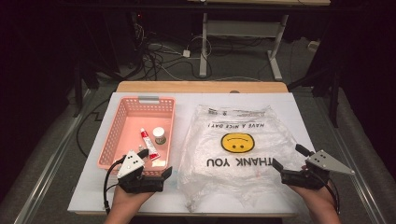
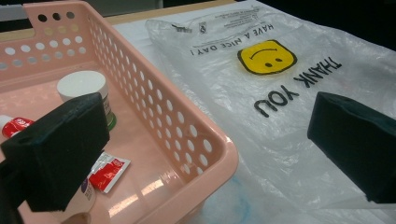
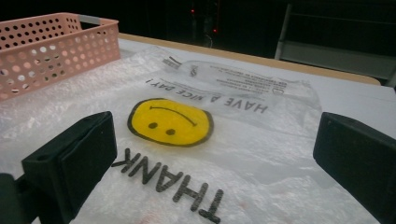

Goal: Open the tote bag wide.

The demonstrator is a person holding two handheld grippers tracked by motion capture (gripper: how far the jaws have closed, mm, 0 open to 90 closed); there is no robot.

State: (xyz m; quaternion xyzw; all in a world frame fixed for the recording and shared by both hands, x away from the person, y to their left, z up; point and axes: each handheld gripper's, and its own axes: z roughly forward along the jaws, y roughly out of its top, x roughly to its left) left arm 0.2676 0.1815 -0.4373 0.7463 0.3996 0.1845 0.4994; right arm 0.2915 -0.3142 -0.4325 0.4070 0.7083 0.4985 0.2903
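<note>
The basket [image 1: 122, 122] was salmon pink, its walls patterned with rows of round holes. The plastic bag [image 1: 233, 144] was clear, printed with a yellow smiley face [image 1: 238, 142] and black lettering. The tube [image 1: 148, 143] was white with red markings. The small jar [image 1: 159, 136] had a white lid. The sachet [image 2: 109, 171] was red and white. The counter [image 1: 299, 112] was white with a wooden edge. Both grippers' jaws were black.

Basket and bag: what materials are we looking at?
Basket: looks like moulded pink plastic, glossy; rows of punched holes in the walls and light glare on its floor. Bag: thin clear plastic film, crinkled and shiny, with a printed yellow smiley and black lettering; the white table shows through it.
</note>
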